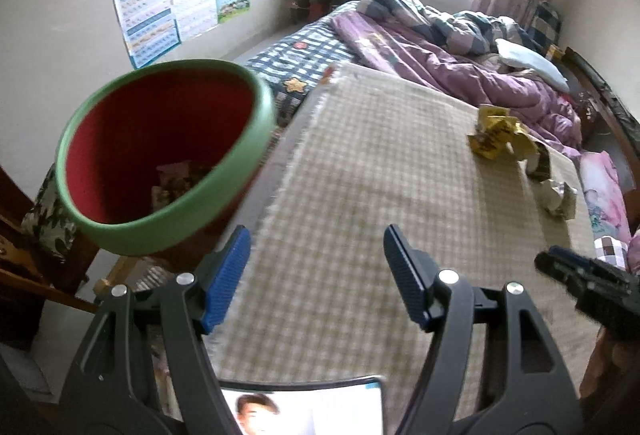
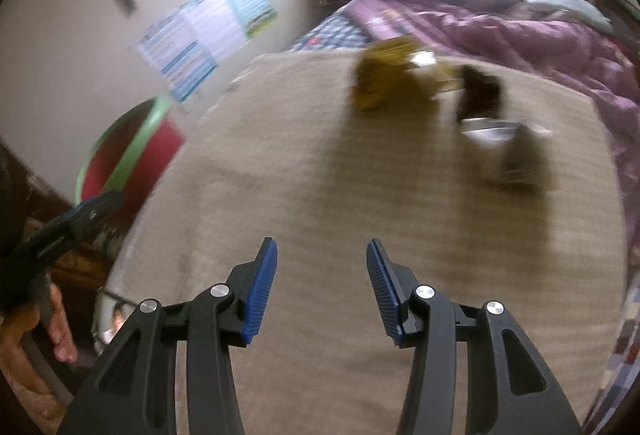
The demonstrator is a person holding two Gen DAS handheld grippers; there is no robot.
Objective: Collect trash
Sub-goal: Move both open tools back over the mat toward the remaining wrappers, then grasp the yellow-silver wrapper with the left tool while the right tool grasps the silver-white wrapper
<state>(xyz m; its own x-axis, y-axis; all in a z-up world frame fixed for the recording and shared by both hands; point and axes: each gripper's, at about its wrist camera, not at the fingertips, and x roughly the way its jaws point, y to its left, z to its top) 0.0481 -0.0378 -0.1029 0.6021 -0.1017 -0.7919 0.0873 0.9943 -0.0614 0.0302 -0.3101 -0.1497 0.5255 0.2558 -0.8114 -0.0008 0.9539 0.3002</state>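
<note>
A red bin with a green rim (image 1: pixel 168 151) stands at the left edge of the bed, with some wrappers inside; it also shows in the right wrist view (image 2: pixel 120 159). A crumpled yellow wrapper (image 1: pixel 496 133), a dark wrapper (image 1: pixel 540 163) and a silvery wrapper (image 1: pixel 560 197) lie on the beige checked mat (image 1: pixel 360 175). In the blurred right wrist view they show as the yellow wrapper (image 2: pixel 384 79), the dark wrapper (image 2: pixel 480 91) and the silvery wrapper (image 2: pixel 492 129). My left gripper (image 1: pixel 316 255) is open and empty beside the bin. My right gripper (image 2: pixel 322 259) is open and empty above the mat, short of the wrappers.
A purple quilt (image 1: pixel 460 55) and pillows lie across the far bed. Posters (image 1: pixel 180 7) hang on the left wall. A printed sheet with a face (image 1: pixel 304 407) lies at the near mat edge. A wooden chair (image 1: pixel 24 255) stands at the left.
</note>
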